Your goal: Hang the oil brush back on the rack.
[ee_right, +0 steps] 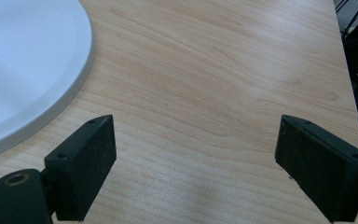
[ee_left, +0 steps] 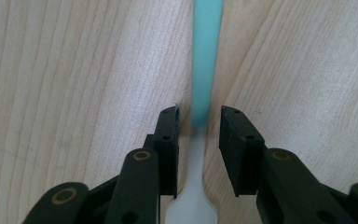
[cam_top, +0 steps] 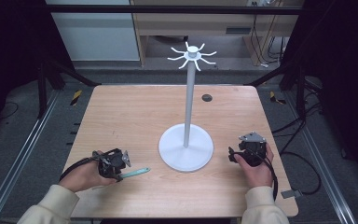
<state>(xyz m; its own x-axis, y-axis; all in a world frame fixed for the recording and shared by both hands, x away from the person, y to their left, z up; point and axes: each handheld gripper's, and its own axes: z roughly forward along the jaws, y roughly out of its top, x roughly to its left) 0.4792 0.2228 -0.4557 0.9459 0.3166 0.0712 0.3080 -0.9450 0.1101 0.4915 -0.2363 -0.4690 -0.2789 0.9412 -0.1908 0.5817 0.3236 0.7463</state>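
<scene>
- Pale wooden table [cam_top: 121, 112] filled the work area; a person's two cream-sleeved forearms came in from the near edge.
- White metal stand [cam_top: 186, 140], a round flat base with a tall thin pole and a crown of curved hooks at the top, stood near the table's middle, closer to the right hand.
- Right gripper [cam_top: 235, 156] rested low beside that base, its black jaws spread wide over bare wood, nothing between them.
- Left gripper [cam_top: 126, 161] lay near the front left, tipped toward the table.
- Slim turquoise utensil with a pale whitish neck [ee_left: 205, 70] lay flat on the wood, running out from the left gripper toward the stand's base.
- In the left gripper view the jaws stood either side of the neck, narrowly apart with a sliver of gap each side; not clamped yet, as far as could be seen.
- Judgement: the step looked like a pick-up. To do it well, centre the neck between the pads, keep the tips down at the wood, close squarely, then lift level so the long end does not swing.
</scene>
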